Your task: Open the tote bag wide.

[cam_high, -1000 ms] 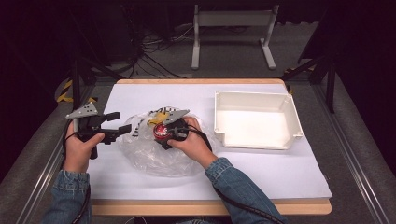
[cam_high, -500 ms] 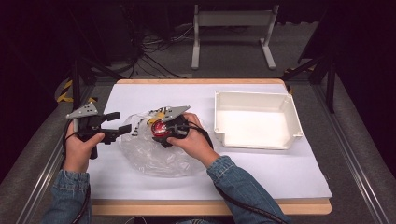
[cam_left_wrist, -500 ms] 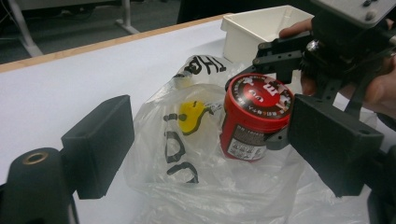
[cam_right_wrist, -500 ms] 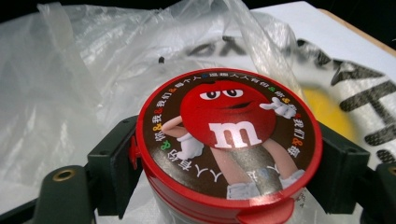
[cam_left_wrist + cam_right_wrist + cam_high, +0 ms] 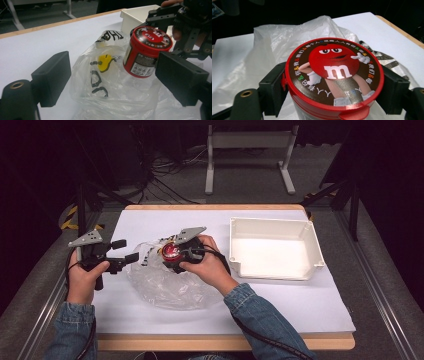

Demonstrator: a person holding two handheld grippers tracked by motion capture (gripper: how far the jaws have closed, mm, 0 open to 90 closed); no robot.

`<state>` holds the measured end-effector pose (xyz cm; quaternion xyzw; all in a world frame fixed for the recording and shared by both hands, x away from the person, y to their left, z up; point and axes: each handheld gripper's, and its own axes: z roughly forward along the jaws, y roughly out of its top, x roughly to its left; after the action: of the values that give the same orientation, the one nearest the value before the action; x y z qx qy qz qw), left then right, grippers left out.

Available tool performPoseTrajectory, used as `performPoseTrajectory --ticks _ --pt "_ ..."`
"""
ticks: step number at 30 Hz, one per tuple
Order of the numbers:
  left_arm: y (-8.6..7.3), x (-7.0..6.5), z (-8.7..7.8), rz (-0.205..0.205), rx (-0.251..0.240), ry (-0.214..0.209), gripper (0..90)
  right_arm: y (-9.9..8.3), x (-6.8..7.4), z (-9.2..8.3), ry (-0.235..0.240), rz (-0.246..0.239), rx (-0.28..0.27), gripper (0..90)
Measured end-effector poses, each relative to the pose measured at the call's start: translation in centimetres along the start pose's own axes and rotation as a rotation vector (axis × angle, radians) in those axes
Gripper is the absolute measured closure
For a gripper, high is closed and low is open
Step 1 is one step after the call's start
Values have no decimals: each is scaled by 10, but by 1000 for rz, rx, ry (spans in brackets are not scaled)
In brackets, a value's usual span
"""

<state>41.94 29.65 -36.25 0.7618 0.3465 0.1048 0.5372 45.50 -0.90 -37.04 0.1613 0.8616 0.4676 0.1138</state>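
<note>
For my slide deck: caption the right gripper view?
Right gripper clamps a red-lidded candy tub above a clear plastic bag.

The red-lidded candy tub (image 5: 334,82) is a small round container with a red snap lid and a brown and white label on its side. The lid carries a red cartoon character with a white "m", ringed by coloured lettering, and a small tab at its rim. The tub sits roughly upright, slightly tilted, raised above the clear plastic bag (image 5: 170,285). The bag lies crumpled on the left half of the white table top, printed with black lettering and a yellow mark. In the left gripper view the tub (image 5: 146,51) stands at the bag's (image 5: 112,95) far right edge.
</note>
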Motion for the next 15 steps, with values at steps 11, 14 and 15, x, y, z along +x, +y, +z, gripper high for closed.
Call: performPoseTrajectory --ticks 11,14,15 --pt "0 3 -1 7 2 0 81 13 -3 -24 3 2 -17 220" --pt "0 3 0 7 3 0 75 15 -5 -31 -1 5 -17 221" --pt "0 3 0 8 7 0 74 16 -6 -33 -2 4 -17 221"
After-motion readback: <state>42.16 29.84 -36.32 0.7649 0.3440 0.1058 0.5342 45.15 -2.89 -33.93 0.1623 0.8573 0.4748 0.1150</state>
